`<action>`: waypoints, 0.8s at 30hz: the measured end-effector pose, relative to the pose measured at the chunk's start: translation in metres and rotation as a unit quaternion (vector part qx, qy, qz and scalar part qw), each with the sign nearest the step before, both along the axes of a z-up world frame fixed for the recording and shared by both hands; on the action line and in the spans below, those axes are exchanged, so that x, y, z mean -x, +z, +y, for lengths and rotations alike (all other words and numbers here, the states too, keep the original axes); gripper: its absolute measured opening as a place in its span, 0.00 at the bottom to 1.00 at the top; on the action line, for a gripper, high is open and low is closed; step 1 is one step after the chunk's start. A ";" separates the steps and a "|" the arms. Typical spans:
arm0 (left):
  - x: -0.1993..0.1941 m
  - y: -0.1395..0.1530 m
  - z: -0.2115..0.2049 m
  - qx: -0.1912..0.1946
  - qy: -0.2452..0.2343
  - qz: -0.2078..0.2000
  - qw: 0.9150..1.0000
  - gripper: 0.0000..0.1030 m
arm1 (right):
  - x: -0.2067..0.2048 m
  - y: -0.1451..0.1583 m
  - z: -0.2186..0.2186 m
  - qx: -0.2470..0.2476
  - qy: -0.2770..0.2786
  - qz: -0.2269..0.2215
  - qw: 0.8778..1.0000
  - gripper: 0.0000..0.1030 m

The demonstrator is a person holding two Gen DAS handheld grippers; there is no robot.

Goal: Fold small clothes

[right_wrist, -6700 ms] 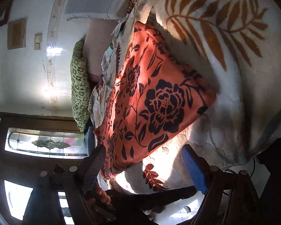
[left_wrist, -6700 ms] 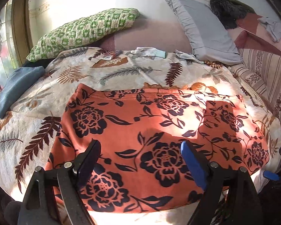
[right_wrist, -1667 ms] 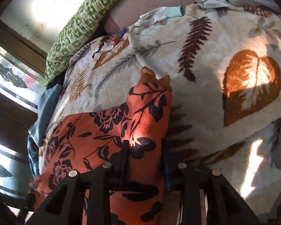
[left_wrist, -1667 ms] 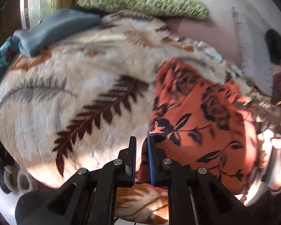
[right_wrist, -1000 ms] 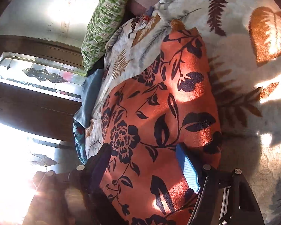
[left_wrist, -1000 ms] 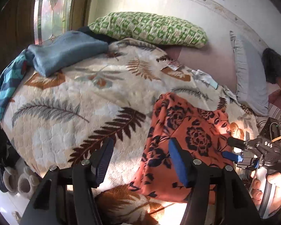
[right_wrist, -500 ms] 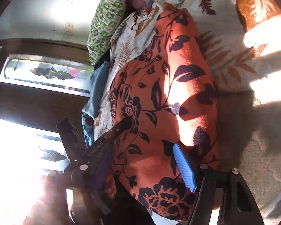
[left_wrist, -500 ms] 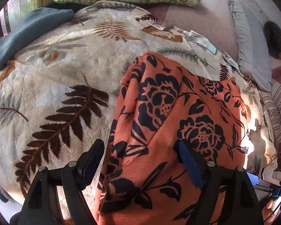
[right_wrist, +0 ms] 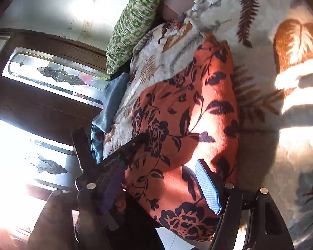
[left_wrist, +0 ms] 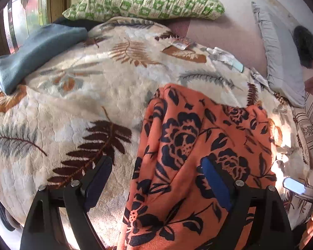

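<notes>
An orange garment with dark blue flowers (left_wrist: 194,156) lies folded lengthwise on a leaf-patterned fleece blanket (left_wrist: 77,108). My left gripper (left_wrist: 156,179) is open, low over the garment's near left edge, one finger on the blanket side, the other over the cloth. The garment also shows in the right wrist view (right_wrist: 187,114). My right gripper (right_wrist: 162,183) is open over its near end. The left gripper (right_wrist: 106,162) shows there at lower left. Neither holds cloth.
A green checked pillow (left_wrist: 144,2) and a grey pillow (left_wrist: 279,48) lie at the head of the bed. A folded blue cloth (left_wrist: 35,50) sits at the left edge. White gloves (left_wrist: 225,58) lie near the back. Stained-glass doors (right_wrist: 52,77) stand left.
Both grippers were shut on the garment, folded it over to a narrower shape, then opened and let go. Since then they have moved in low over the folded garment.
</notes>
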State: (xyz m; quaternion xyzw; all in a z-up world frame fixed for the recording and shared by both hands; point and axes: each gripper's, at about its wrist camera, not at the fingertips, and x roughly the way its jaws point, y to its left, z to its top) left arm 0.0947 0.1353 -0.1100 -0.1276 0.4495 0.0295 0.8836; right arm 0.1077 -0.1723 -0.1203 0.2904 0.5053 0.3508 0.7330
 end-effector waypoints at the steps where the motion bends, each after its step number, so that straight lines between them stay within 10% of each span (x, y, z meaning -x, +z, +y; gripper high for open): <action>1: -0.001 0.004 -0.002 -0.001 -0.003 -0.007 1.000 0.86 | -0.008 0.000 -0.008 0.001 -0.018 0.000 1.000 0.71; 5: -0.022 -0.018 -0.011 -0.037 -0.010 0.036 0.999 0.86 | -0.053 -0.023 -0.028 0.001 -0.080 0.023 0.997 0.72; 9: -0.027 -0.038 0.001 0.007 0.004 0.055 0.998 0.92 | -0.084 -0.065 -0.019 0.013 -0.062 0.070 0.996 0.72; 11: -0.026 -0.038 -0.001 -0.003 -0.004 0.049 0.999 0.92 | -0.084 -0.068 -0.008 0.021 -0.045 0.066 0.997 0.43; 14: -0.027 -0.043 0.003 0.009 0.001 0.048 0.999 0.95 | -0.071 -0.035 0.011 0.102 -0.045 -0.005 0.994 0.38; 17: -0.027 -0.043 -0.002 -0.011 -0.001 0.040 0.999 0.96 | -0.075 -0.048 0.019 0.170 -0.038 -0.013 0.985 0.40; 24: -0.010 -0.020 0.008 0.030 0.018 0.027 0.999 0.94 | -0.048 -0.015 -0.009 0.109 -0.070 -0.014 0.991 0.61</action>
